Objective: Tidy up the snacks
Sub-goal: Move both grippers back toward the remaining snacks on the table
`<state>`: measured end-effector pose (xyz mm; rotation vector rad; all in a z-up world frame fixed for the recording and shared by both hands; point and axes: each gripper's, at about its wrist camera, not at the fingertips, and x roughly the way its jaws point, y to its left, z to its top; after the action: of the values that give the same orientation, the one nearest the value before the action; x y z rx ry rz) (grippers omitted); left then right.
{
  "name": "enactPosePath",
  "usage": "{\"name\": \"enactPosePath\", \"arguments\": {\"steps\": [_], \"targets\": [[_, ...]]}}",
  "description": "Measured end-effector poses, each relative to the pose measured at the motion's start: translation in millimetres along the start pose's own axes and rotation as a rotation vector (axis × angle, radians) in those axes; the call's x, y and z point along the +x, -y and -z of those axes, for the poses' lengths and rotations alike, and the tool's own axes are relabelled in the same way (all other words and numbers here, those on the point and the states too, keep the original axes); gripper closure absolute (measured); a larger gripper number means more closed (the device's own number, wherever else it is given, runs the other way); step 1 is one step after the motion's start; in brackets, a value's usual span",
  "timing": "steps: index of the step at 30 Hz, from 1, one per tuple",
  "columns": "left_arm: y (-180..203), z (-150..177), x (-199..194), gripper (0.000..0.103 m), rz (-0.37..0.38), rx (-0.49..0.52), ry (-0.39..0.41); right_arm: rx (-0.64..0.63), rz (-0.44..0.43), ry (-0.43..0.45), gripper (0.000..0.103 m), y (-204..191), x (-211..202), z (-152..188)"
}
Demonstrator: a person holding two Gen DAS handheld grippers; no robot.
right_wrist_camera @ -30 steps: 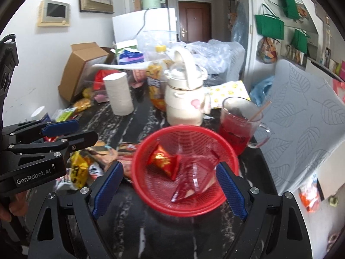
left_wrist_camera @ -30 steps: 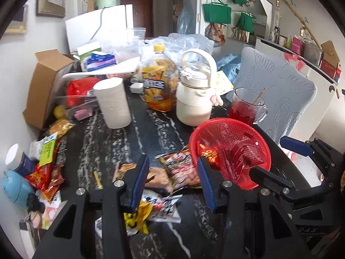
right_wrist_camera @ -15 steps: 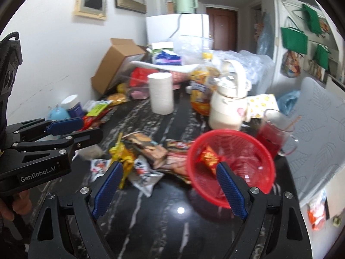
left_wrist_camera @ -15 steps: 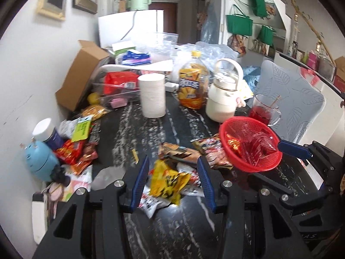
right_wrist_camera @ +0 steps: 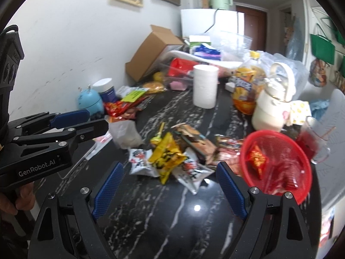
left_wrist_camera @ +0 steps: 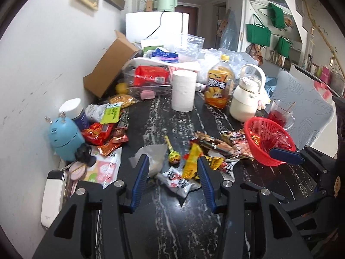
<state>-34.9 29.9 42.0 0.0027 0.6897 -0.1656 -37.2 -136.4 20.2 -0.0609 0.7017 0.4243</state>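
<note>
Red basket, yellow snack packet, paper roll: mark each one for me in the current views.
Red basket [right_wrist_camera: 295,151]: right wrist view, on its mesh wall.
Yellow snack packet [right_wrist_camera: 166,159]: right wrist view, middle of the crumpled wrapper.
Paper roll [left_wrist_camera: 183,92]: left wrist view, on its upright side.

"GenRobot.AI" — white lettering on the left claw [right_wrist_camera: 71,123] body

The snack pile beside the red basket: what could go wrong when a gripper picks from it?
The yellow packet overlaps the white packets, so one grab may drag several. The glass mug of red drink stands right behind the red basket; a push on the basket could tip it.
</note>
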Motion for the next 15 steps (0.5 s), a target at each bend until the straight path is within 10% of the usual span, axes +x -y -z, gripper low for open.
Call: {"name": "enactPosePath", "arguments": {"steps": [15], "targets": [[-49.9, 6.7, 47.3, 0.058, 0.013, -0.106, -0.083, -0.021, -0.07, -0.076, 0.014, -18.0, 66.0, -17.9]]}}
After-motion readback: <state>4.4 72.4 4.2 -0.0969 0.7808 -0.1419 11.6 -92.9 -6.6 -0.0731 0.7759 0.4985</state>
